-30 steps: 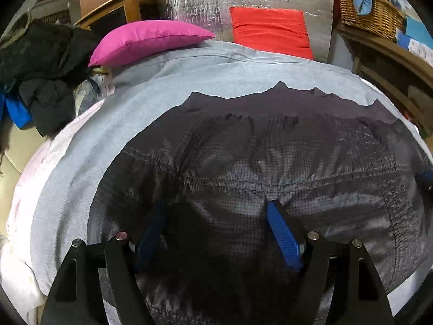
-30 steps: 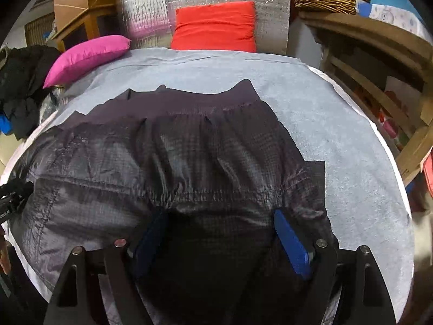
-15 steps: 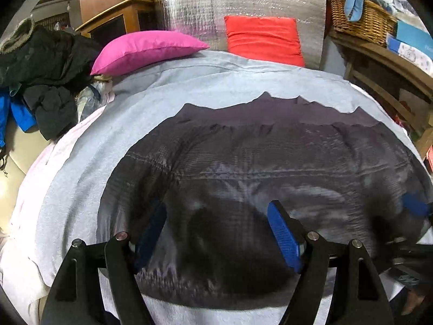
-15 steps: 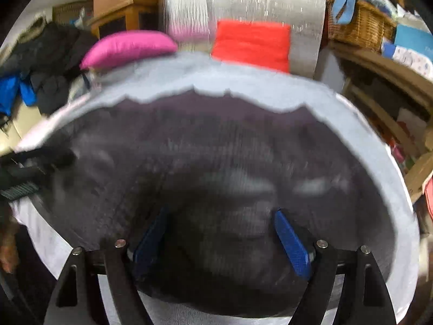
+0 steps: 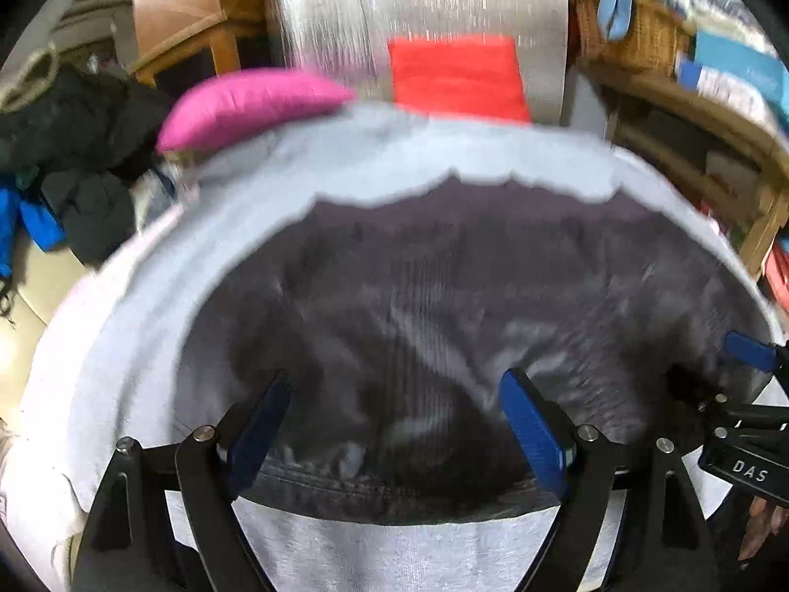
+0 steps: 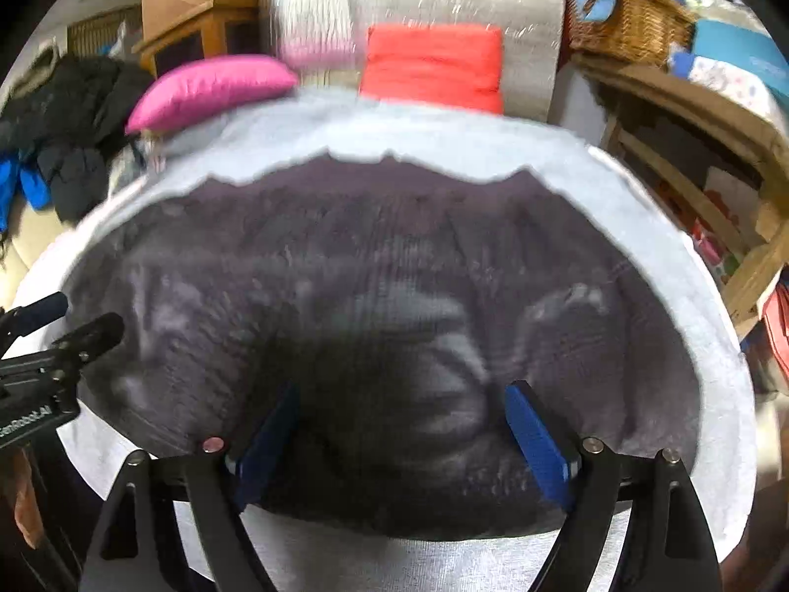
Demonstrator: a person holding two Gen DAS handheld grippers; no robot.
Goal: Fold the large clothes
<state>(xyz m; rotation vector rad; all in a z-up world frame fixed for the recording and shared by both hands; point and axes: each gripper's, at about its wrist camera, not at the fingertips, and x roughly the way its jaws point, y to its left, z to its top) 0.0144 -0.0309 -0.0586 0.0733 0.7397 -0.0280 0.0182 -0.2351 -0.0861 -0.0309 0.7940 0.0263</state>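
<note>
A large dark grey-purple garment [image 5: 444, 296] [image 6: 394, 256] lies spread flat on a bed covered by a light grey sheet [image 5: 394, 552] [image 6: 375, 562]. Its ribbed hem is at the far edge. My left gripper [image 5: 394, 385] hovers over the near hem. Its jaws are opening and the blue pads press on nothing. My right gripper [image 6: 402, 392] hangs over the near edge further right, jaws also opening, nothing gripped. Each gripper shows in the other's view: the right gripper [image 5: 715, 365] at the right edge, the left gripper [image 6: 79, 318] at the left. Both views are blurred.
A pink cushion [image 5: 246, 108] and a red cushion [image 5: 453, 74] lean at the bed's far end against a silver foil mat [image 5: 424, 5]. A heap of dark clothes [image 5: 79, 148] lies left. A wooden shelf [image 6: 700, 148] with a wicker basket [image 6: 626, 15] stands right.
Both grippers have drawn back and risen from the garment. Its near hem and a strip of grey sheet now show under the fingers. The right gripper has come into the left view.
</note>
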